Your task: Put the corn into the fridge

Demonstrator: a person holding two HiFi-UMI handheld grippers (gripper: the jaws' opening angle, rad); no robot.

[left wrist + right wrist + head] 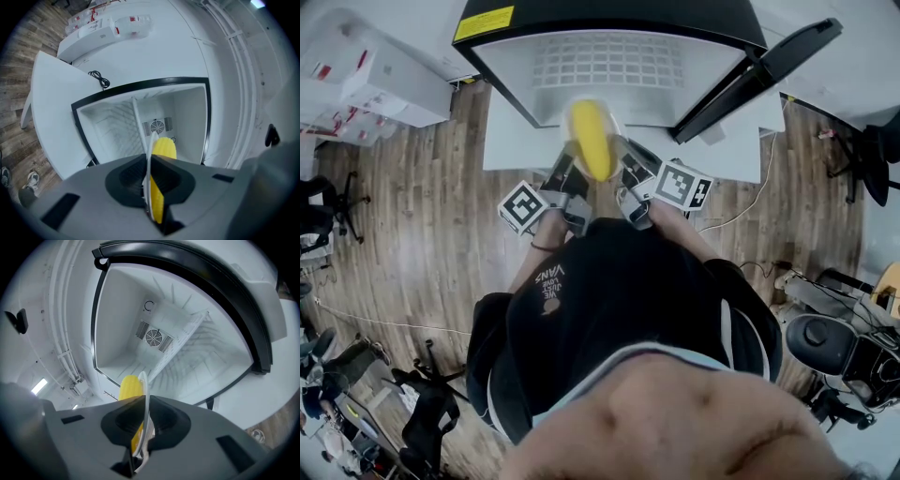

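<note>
The fridge [609, 19] stands open, its door [759, 75] swung out to the person's right. Inside are white walls, a wire shelf [187, 348] and a round fan grille [153, 337] on the back wall. The corn [592, 141] lies on a small white plate [614, 127], held out in front of the opening and not inside it.

The left gripper [152, 180] has its jaws closed on the plate's left rim, and the right gripper [144, 427] has its jaws closed on the right rim. In each gripper view the thin white rim runs edge-on between the pads, with the yellow cob just past it. The plate hangs between the two grippers, which point towards the fridge.

Only the head view shows the whole cob lying lengthwise on the plate. It also shows the marker cubes [523, 206], the person's dark top, a yellow sticker [485, 22] on the fridge's black top and the wood floor [422, 244]. It shows little of the inside. The gripper views look deep into the compartment, as far as the grille and shelf. The left gripper view alone shows a black cable [99, 78] on the white surface beside the fridge. The right gripper view alone shows the black door seal [225, 296] curving round the opening
</note>
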